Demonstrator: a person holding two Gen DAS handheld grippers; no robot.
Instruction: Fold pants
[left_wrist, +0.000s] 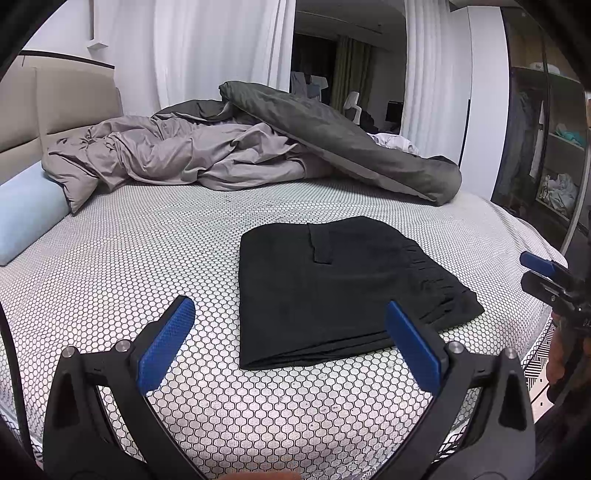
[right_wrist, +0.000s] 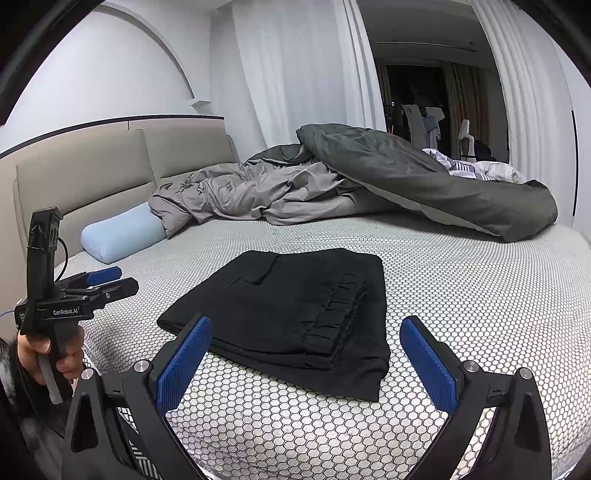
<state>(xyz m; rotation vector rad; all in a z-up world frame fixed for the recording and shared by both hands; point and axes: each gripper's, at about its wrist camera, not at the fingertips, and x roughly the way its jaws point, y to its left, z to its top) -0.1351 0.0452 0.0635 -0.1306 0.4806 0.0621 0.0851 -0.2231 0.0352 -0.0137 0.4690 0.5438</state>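
Left wrist view. My left gripper (left_wrist: 291, 336) is spread wide, nothing between the blue pads (left_wrist: 166, 345); it hangs above the bed sheet (left_wrist: 147, 251), a white cover with a dark honeycomb print. The black pants (left_wrist: 332, 288) lie folded into a compact rectangle on the sheet, just ahead and a little right of the pads, not touched by either. The gathered waistband sits on the right side of the bundle, a pocket flap on top. The right-hand pad overlaps the bundle's near corner in the picture, but I cannot tell its height above the cloth. Behind: a crumpled grey duvet (left_wrist: 177, 155) with its dark green side (left_wrist: 351, 147) turned over, a pale blue pillow (left_wrist: 26, 214) at the left by the beige headboard (left_wrist: 55, 99). At the far right edge, part of my right gripper (left_wrist: 543, 273) shows side-on.

Right wrist view. My right gripper (right_wrist: 306, 350) is likewise released, pads far apart, empty. The pants (right_wrist: 295, 306) lie directly in front, between the two pads in the picture, layered fold edges facing me, waistband on top toward the right. The left gripper (right_wrist: 110, 282) shows at the left, held by a hand (right_wrist: 40, 350) on its handle, off the cloth, beside the bed edge. Pillow (right_wrist: 122, 236), duvet (right_wrist: 258, 195) and white curtains (right_wrist: 295, 74) lie beyond.
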